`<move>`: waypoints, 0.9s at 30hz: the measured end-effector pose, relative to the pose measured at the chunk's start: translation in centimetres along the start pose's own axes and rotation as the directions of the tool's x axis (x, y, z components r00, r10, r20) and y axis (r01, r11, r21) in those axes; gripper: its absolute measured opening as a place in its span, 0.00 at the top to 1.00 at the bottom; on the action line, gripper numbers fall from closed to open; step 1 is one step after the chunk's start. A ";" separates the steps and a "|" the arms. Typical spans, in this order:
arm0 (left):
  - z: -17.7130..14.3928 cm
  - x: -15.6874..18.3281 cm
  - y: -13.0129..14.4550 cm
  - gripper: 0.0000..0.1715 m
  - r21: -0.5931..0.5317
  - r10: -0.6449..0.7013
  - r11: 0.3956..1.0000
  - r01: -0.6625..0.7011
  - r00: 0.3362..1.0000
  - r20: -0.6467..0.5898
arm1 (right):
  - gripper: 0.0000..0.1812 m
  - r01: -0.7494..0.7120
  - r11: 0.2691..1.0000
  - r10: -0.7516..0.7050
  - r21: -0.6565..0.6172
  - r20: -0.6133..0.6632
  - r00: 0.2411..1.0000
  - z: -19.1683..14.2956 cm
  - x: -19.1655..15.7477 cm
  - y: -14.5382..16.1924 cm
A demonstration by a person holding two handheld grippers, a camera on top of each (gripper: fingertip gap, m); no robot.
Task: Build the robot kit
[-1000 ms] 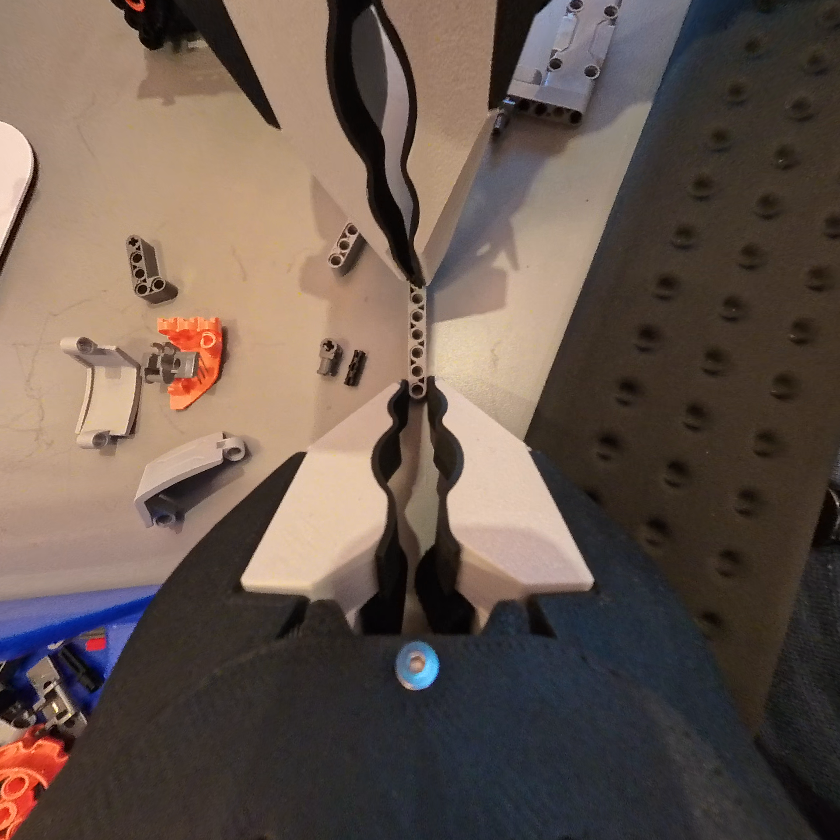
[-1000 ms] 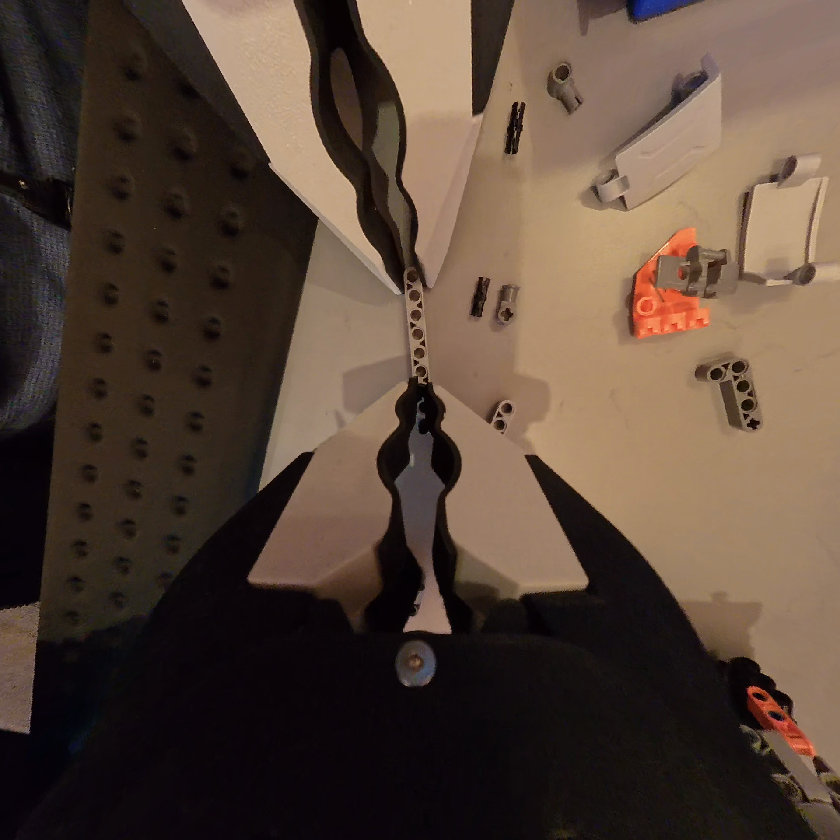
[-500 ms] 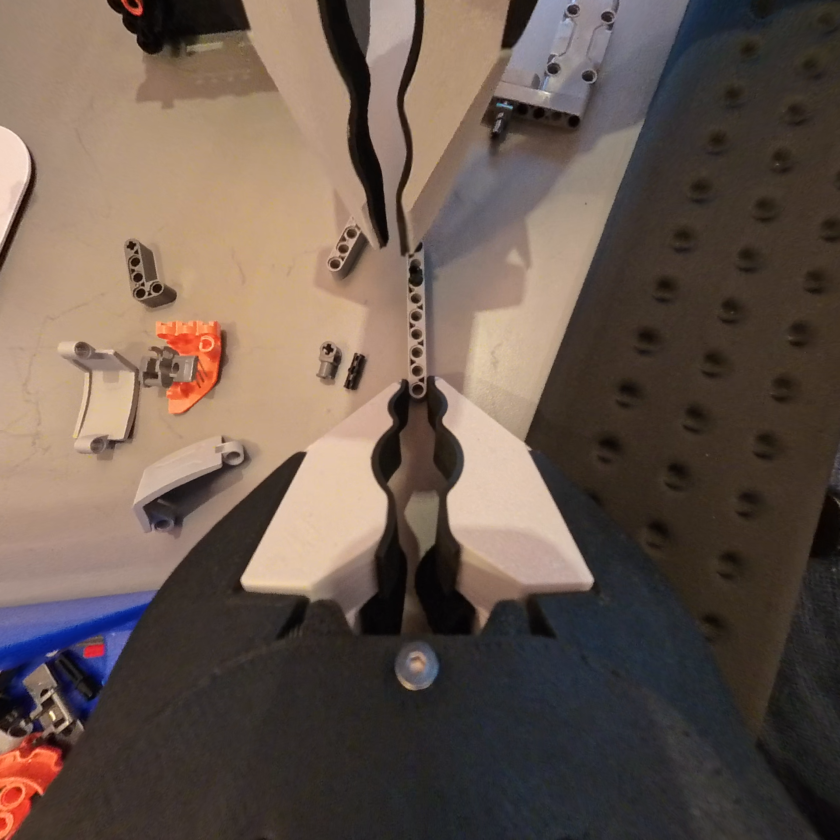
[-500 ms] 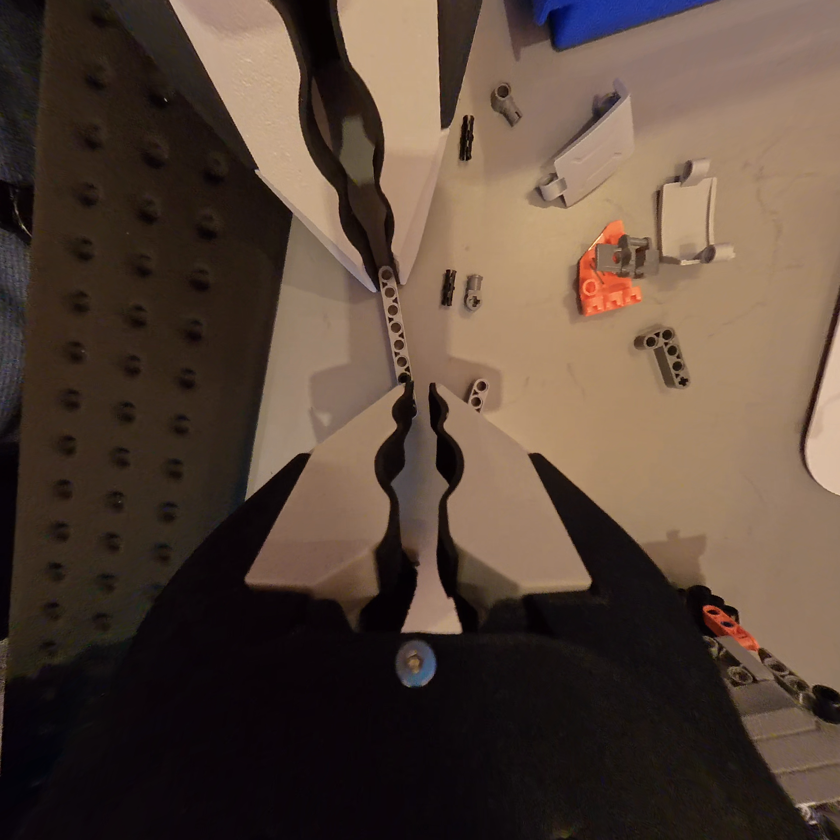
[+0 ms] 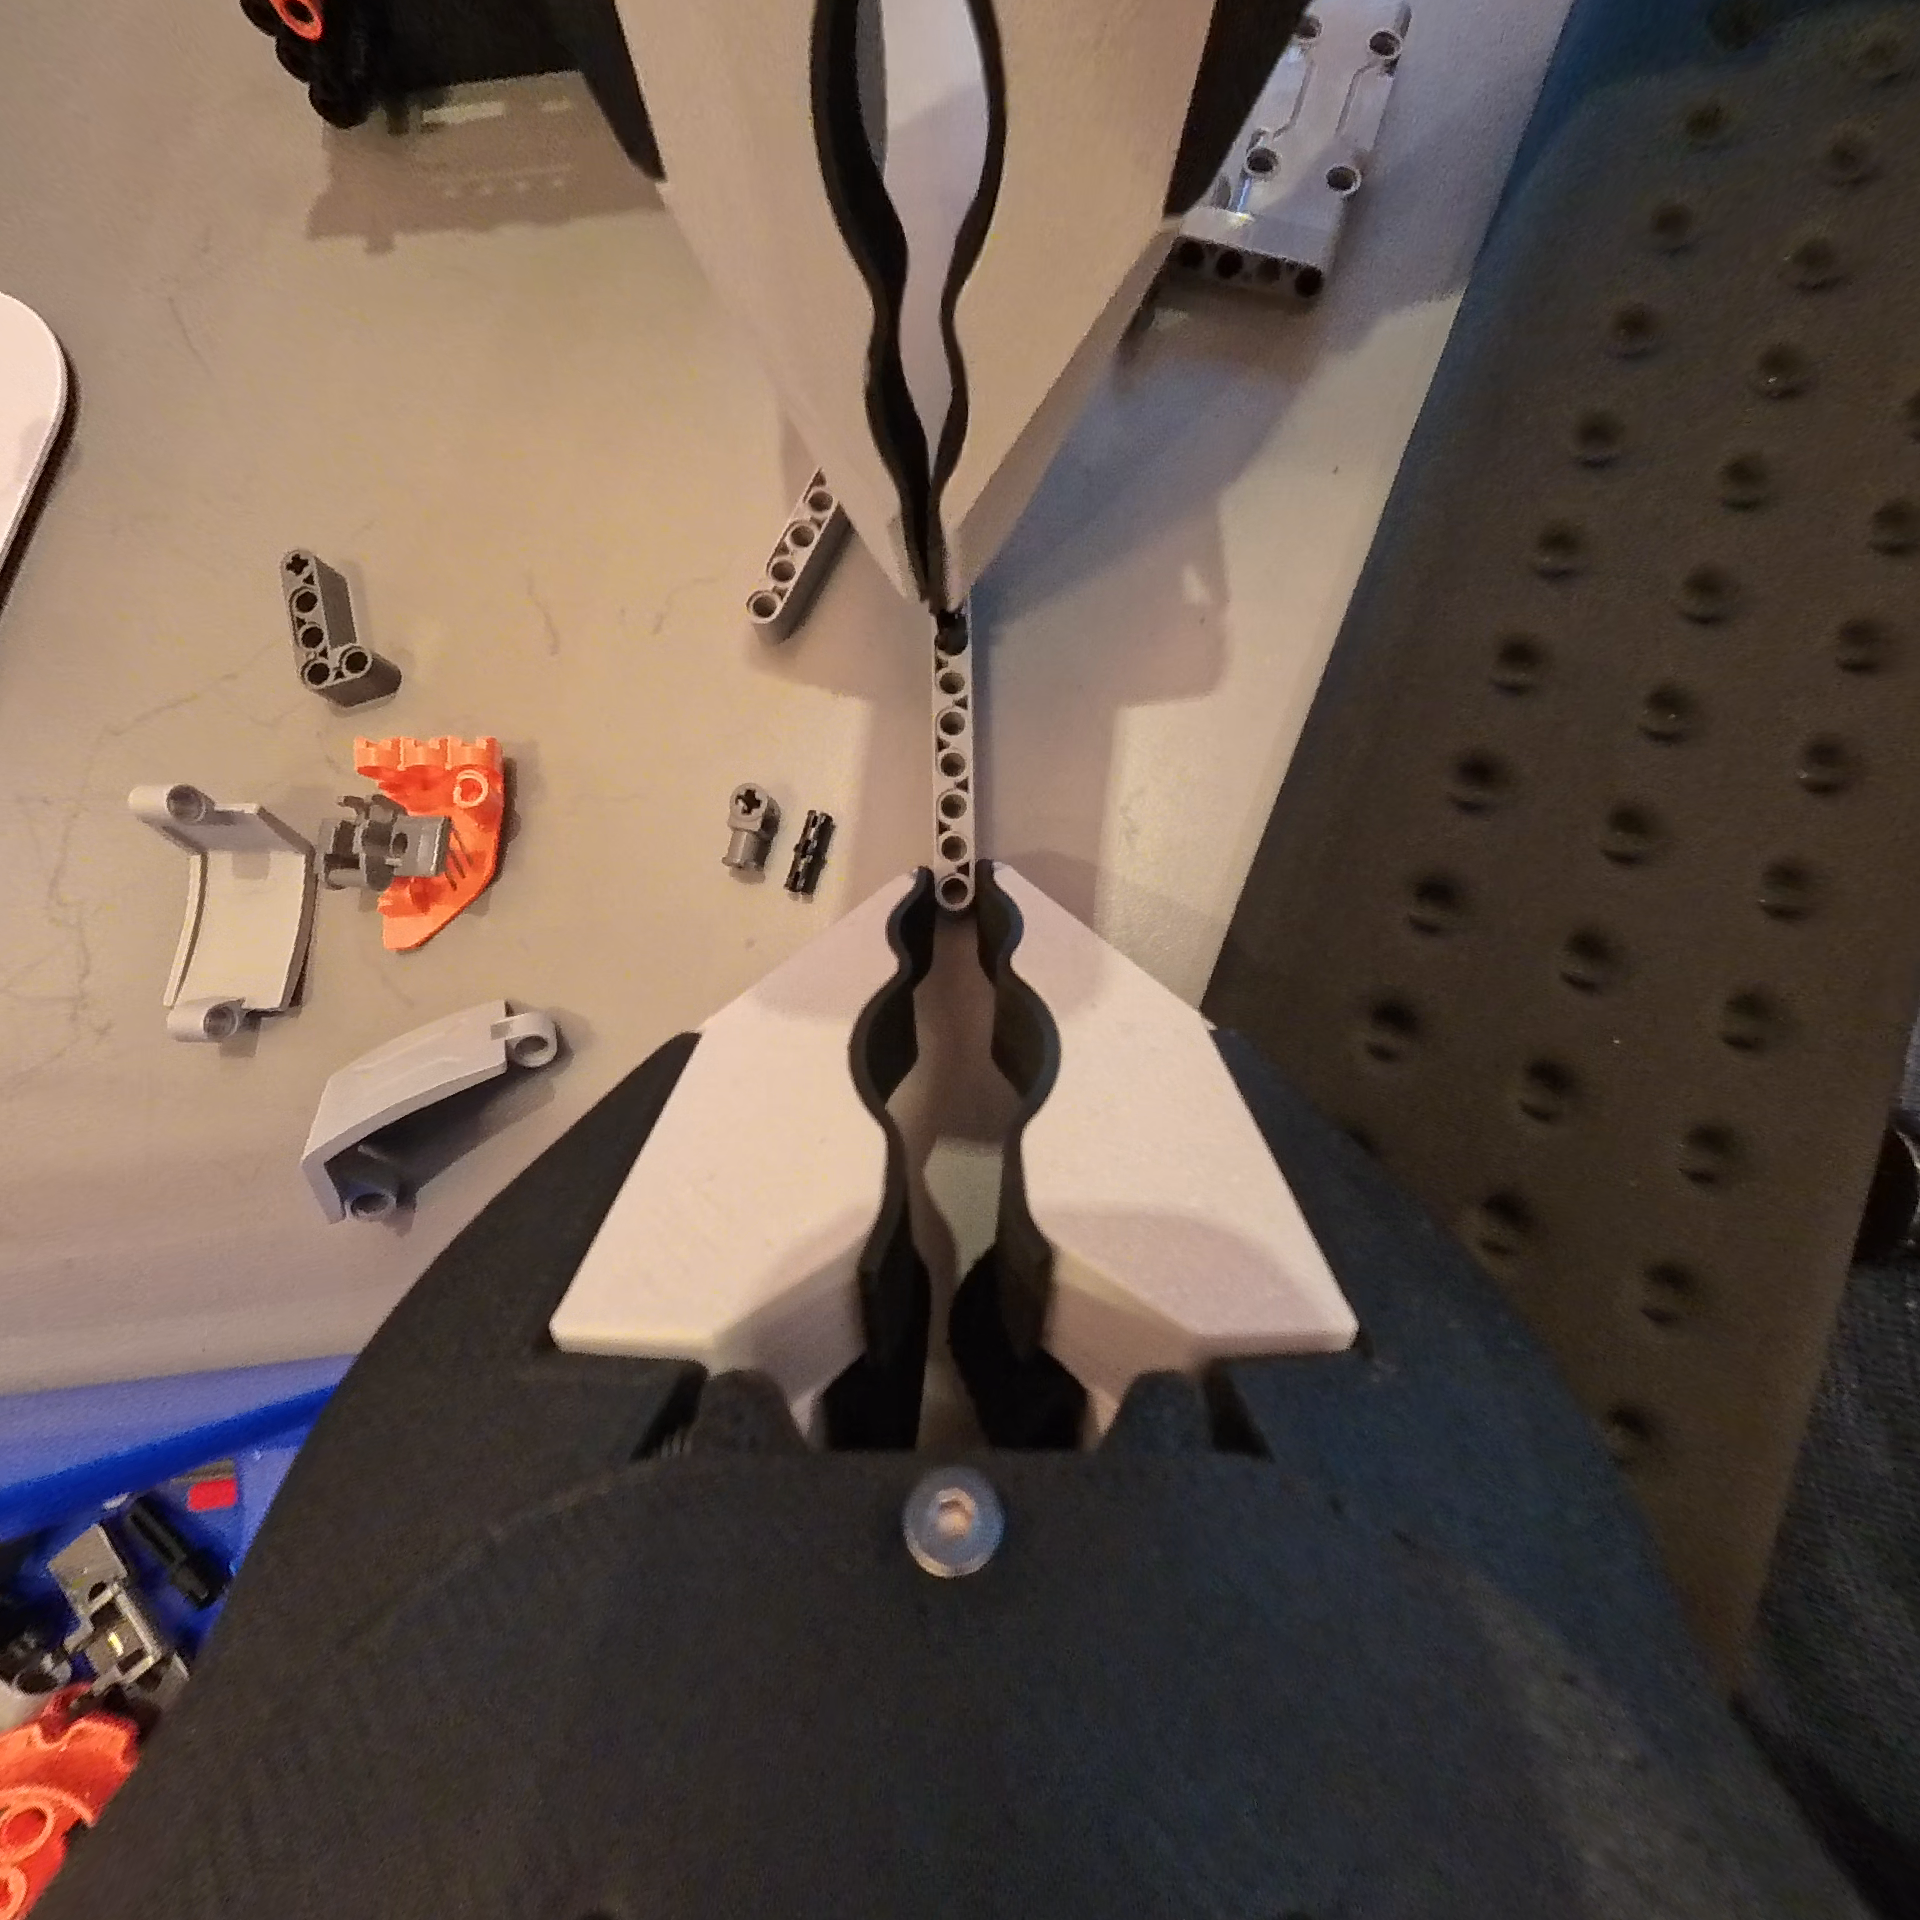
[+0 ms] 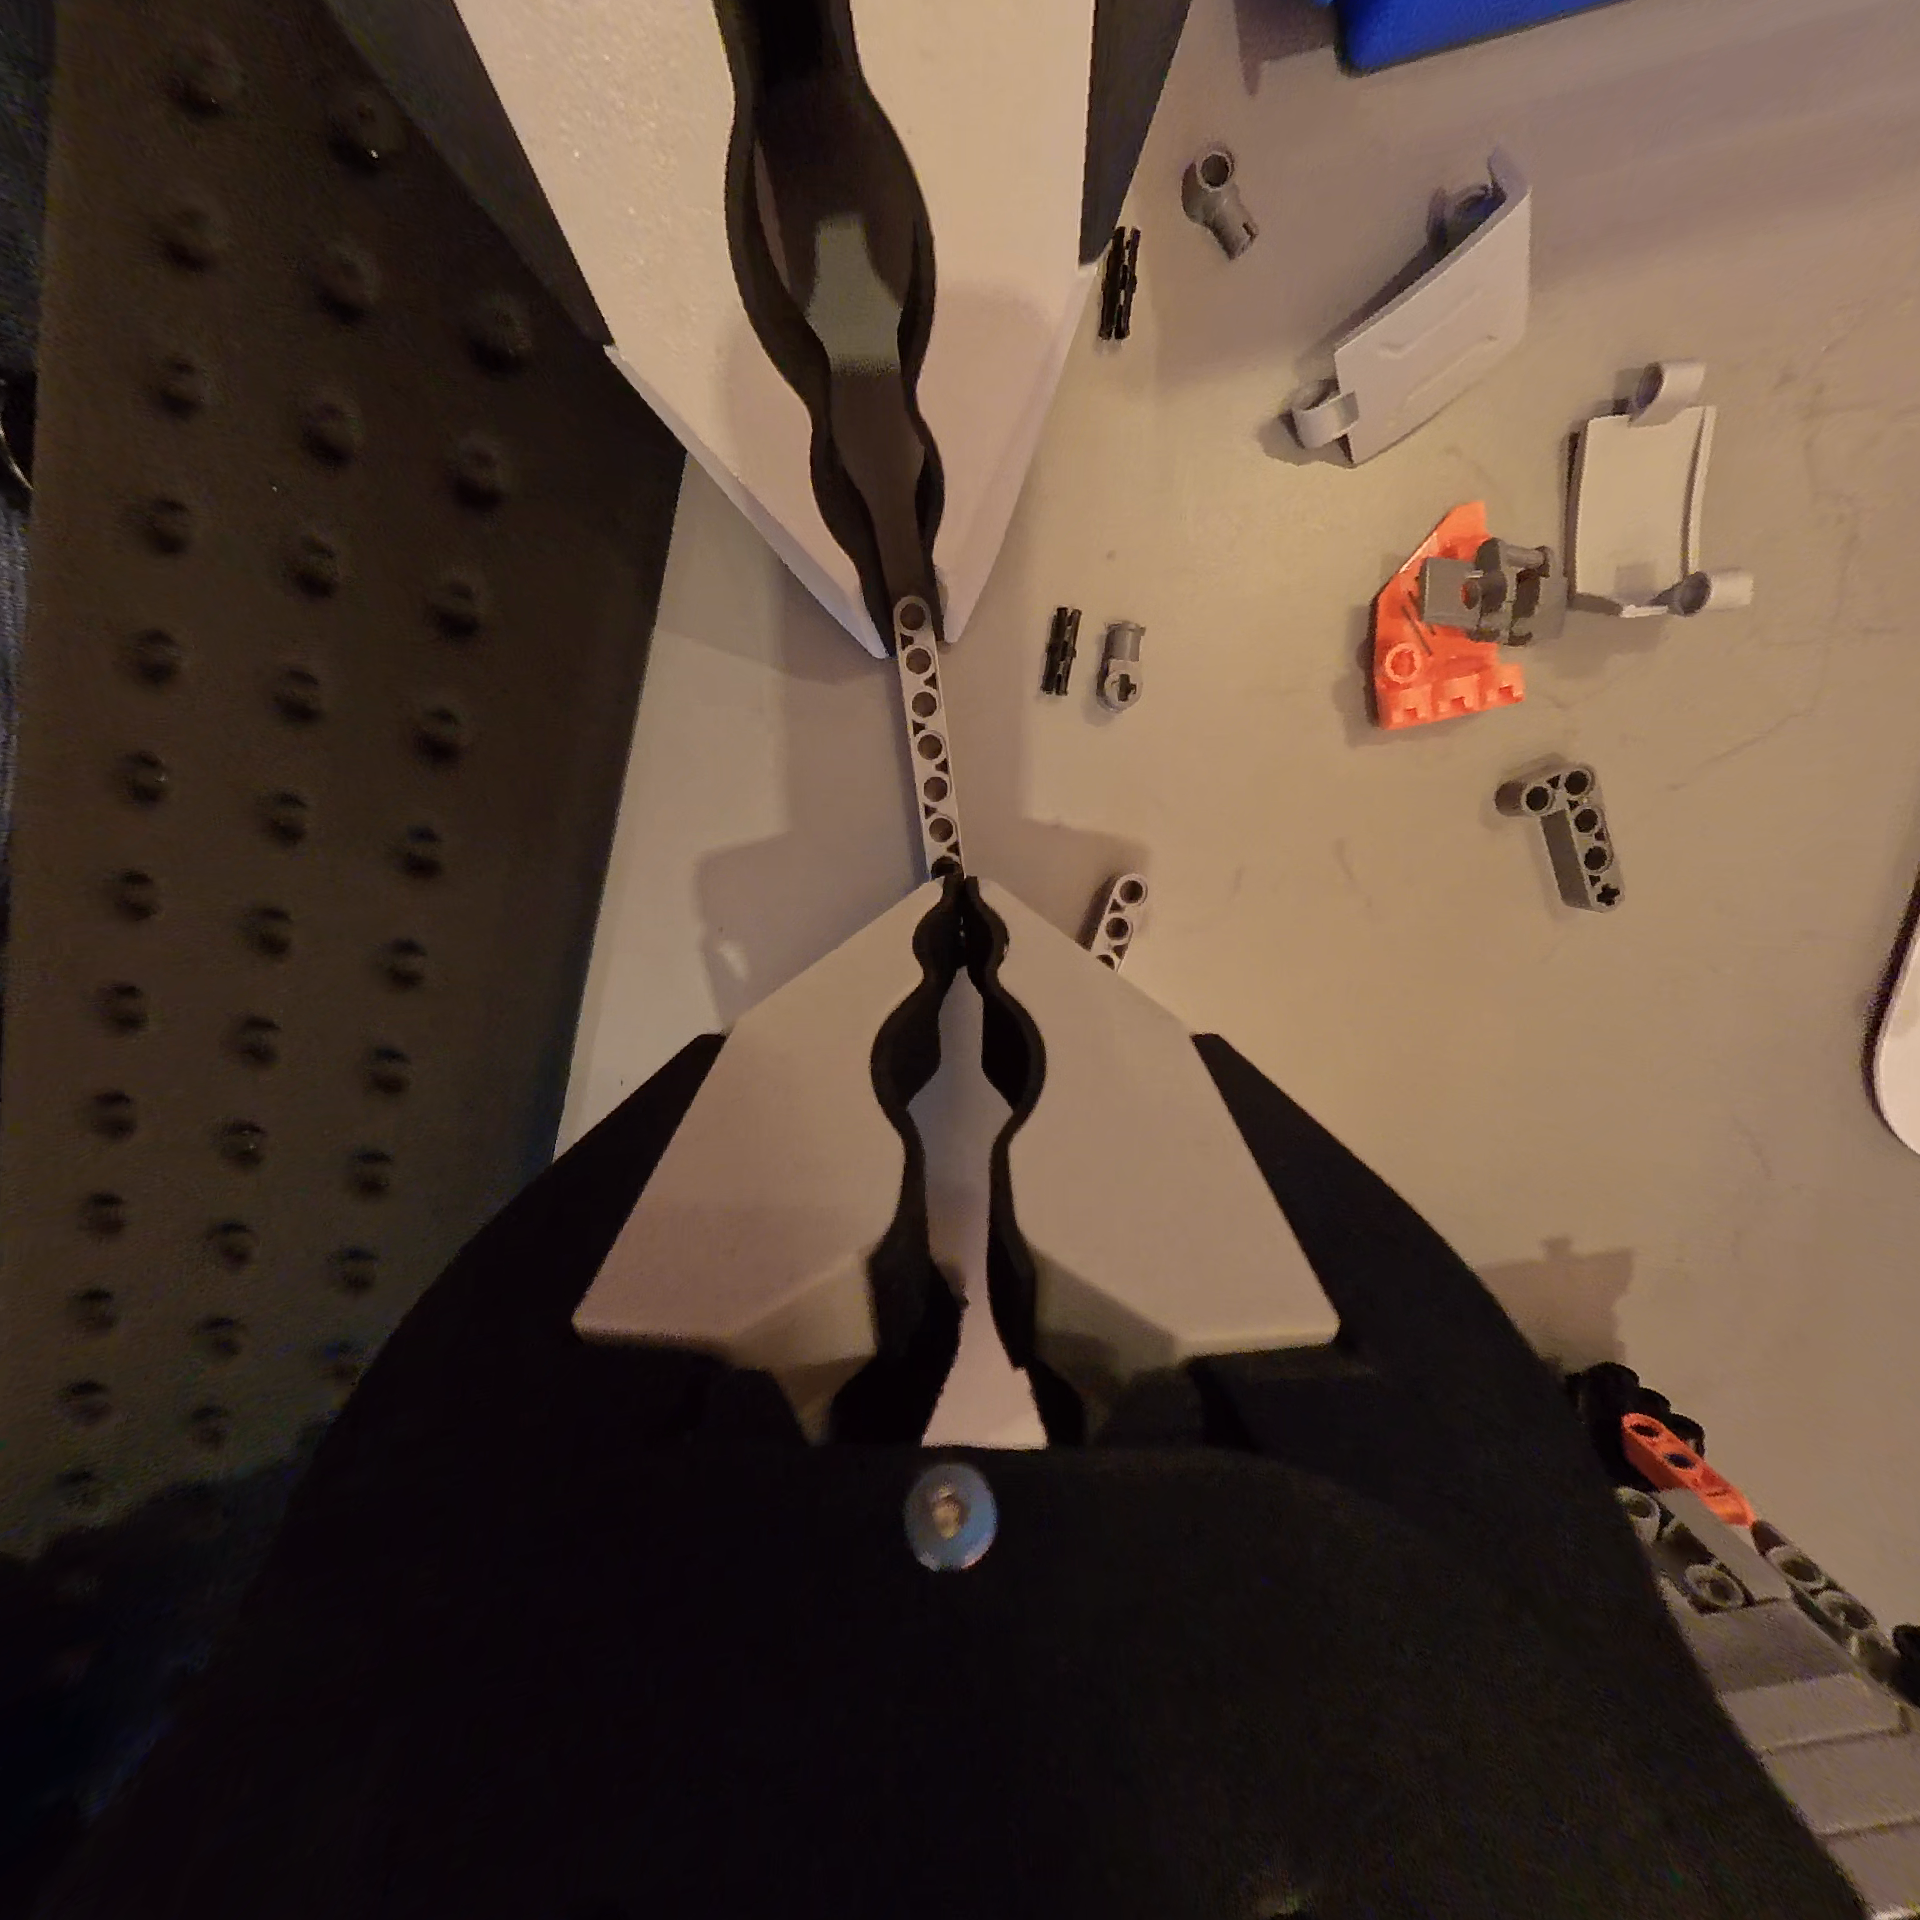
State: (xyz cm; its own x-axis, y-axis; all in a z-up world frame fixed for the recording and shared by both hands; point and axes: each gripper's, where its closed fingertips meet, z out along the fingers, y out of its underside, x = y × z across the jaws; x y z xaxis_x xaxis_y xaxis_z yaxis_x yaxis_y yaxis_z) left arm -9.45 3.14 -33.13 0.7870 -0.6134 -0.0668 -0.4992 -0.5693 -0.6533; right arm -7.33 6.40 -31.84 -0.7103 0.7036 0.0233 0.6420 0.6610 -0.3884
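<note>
A thin light grey beam with several holes (image 5: 951, 758) is held in the air between both grippers. My left gripper (image 5: 954, 894) is shut on its near end. My right gripper (image 5: 940, 597) comes in from the top, shut at the beam's far end, where a black pin (image 5: 948, 623) sits in the last hole. In the right wrist view my right gripper (image 6: 956, 891) is shut at one end of the beam (image 6: 928, 748), and the left gripper (image 6: 914, 613) holds the other end.
Loose parts lie on the grey table to the left: an orange piece with a dark connector (image 5: 436, 831), two grey curved panels (image 5: 239, 914), a dark L-beam (image 5: 332, 634), a short beam (image 5: 795, 571). A black studded mat (image 5: 1610, 727) is on the right, a blue bin (image 5: 156, 1455) lower left. Some 5 cm of space lies between my two pairs of fingers.
Half a second ago my right gripper stood open, just off the beam's far end. Now it is shut there again. My left gripper has kept its hold on the beam.
</note>
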 end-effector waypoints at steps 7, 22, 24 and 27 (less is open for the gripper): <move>0.0 0.0 0.0 0.97 0.000 0.001 1.000 -0.001 1.000 0.001 | 1.00 0.023 0.998 -0.023 -0.065 -0.001 1.000 0.0 -0.1 0.0; -3.0 -0.7 0.1 0.83 0.094 0.023 0.995 -0.034 0.994 0.106 | 0.98 -0.107 0.984 0.118 0.141 -0.070 0.991 -3.5 1.1 -1.1; -4.3 -0.8 0.5 0.84 0.132 0.004 0.991 -0.023 0.990 0.141 | 0.97 -0.119 0.978 0.134 0.173 -0.080 0.988 -3.7 1.2 -1.4; -5.5 -0.2 1.1 0.87 0.177 -0.016 0.984 -0.014 0.986 0.166 | 0.98 -0.119 0.974 0.140 0.191 -0.105 0.985 -3.5 1.8 -1.7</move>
State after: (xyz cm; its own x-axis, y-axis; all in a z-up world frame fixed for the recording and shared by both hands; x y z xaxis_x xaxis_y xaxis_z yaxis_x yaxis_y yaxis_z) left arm -12.13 -0.36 -29.68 0.8439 -0.5053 -0.1805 -0.4380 -0.4543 -0.7757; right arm -8.69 7.44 -27.86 -0.5791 0.8127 0.0648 0.6548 0.5111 -0.5568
